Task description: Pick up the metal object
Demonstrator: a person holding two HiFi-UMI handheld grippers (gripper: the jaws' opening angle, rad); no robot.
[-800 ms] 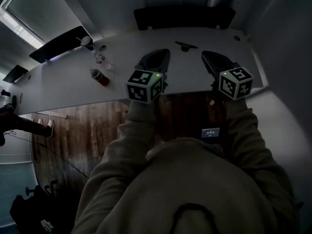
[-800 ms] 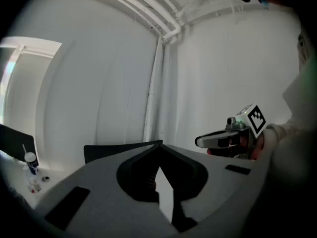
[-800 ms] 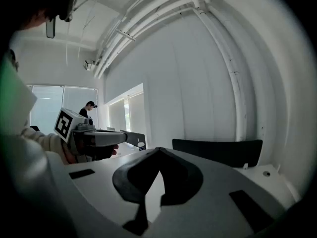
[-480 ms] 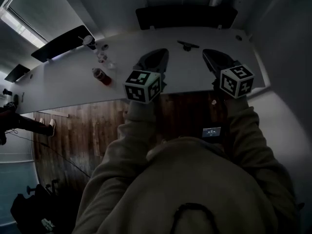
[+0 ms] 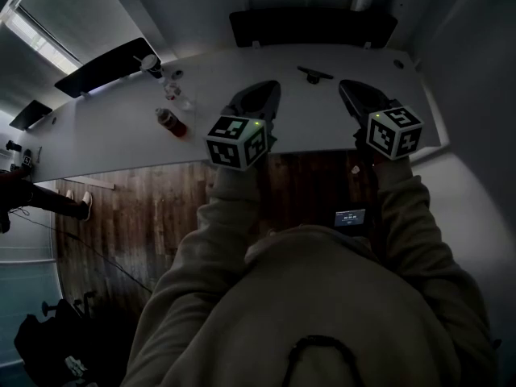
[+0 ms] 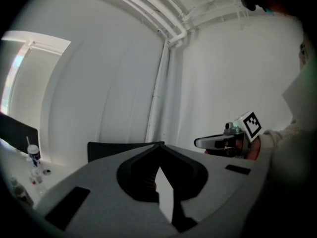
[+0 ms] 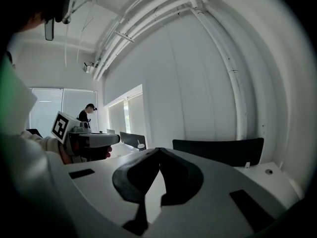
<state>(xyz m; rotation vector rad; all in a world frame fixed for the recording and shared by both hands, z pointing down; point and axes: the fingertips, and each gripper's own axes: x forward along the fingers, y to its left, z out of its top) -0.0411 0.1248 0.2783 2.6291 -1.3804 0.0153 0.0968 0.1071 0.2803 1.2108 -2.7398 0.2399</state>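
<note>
A small dark metal object [image 5: 313, 74] lies on the white table [image 5: 105, 139] near its far edge, between and beyond my two grippers. My left gripper [image 5: 272, 88] hovers above the table's near half, left of the object, shut and holding nothing. To the right of the object my right gripper [image 5: 346, 85] hangs at about the same height, its jaws also shut and empty. In the left gripper view the jaws [image 6: 157, 146] meet at their tips, and the right gripper view shows the same [image 7: 158, 149]. Neither gripper touches the object.
A red bottle [image 5: 171, 122], a cup [image 5: 148, 63] and small clear items [image 5: 172, 89] stand at the table's left. Dark chair backs [image 5: 313, 26] line the far side. The table's near edge runs under my grippers, with wooden floor [image 5: 129, 216] below. A person [image 7: 88, 114] stands far off.
The head view has drifted slightly, so the table and bottle sit a little further right. Both grippers hold nearly the same place and stay shut.
</note>
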